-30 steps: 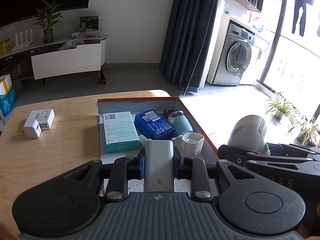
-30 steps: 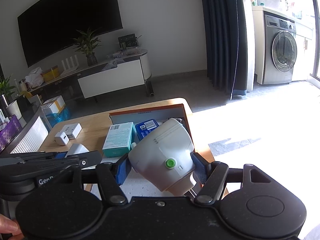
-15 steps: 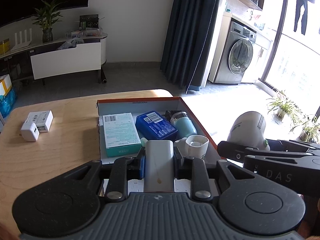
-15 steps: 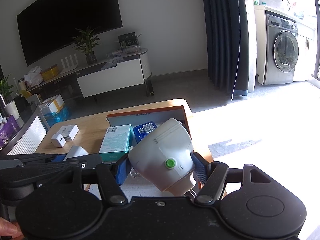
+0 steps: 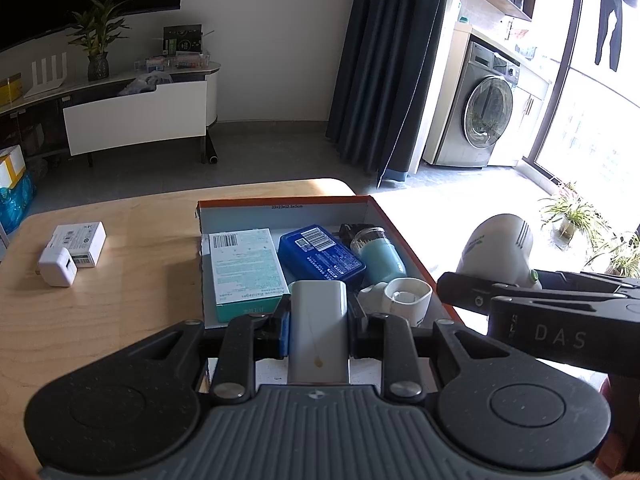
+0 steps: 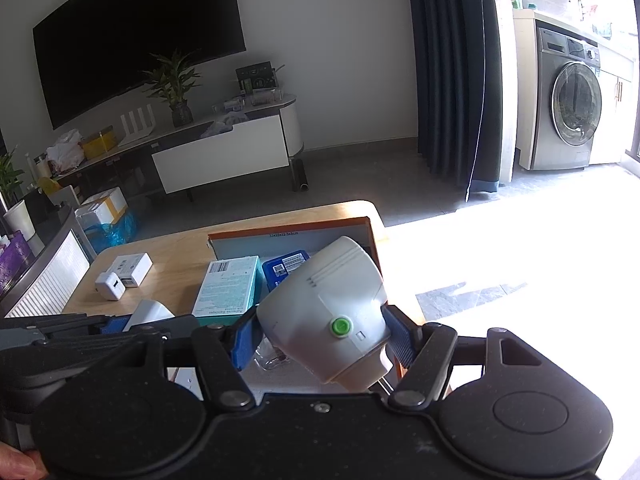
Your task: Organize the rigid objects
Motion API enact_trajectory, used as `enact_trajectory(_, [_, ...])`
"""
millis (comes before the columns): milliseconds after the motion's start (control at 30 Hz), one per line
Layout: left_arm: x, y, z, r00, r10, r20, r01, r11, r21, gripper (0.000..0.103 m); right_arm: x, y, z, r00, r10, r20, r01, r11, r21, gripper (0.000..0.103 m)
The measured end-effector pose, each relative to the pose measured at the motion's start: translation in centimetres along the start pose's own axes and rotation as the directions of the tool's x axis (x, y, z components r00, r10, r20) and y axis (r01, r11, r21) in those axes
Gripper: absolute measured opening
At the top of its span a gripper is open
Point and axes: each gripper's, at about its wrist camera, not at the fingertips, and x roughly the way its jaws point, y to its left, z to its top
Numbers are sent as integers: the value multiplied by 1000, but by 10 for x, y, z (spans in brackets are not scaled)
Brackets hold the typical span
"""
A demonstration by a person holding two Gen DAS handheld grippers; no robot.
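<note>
The left gripper point(image 5: 318, 322) was clamped on a flat white device point(image 5: 318, 332); the right gripper point(image 6: 322, 338) pinched a rounded white appliance point(image 6: 324, 312). Both hovered over an orange-rimmed box point(image 5: 404, 232) holding a teal carton point(image 5: 246, 270) and a blue case point(image 5: 320, 254). Farther left, a white charger point(image 5: 58, 270) lay on the wooden table point(image 5: 132, 248).

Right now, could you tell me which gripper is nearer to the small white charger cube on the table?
Left. The left gripper sits closer to the charger cube; the right gripper is farther off, over the orange box's far side.
</note>
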Motion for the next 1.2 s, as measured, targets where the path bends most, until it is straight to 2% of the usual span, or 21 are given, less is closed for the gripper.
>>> enact_trajectory(767, [25,-2,-2,998,-18,-55,18,1000,1,27,67,7,33,999,9,-43,-11,998,-55,80])
enact_trajectory(867, [29,-3,-4,998,-22,-64,23,1000,6,27,66,3,37,999,21,-28,-22,999,-38,79])
enact_trajectory(1200, [42,-17,-11,993,-63,-99,66,997,31,27,48,-8,38,1000,-10,17,10,1000,-4,79])
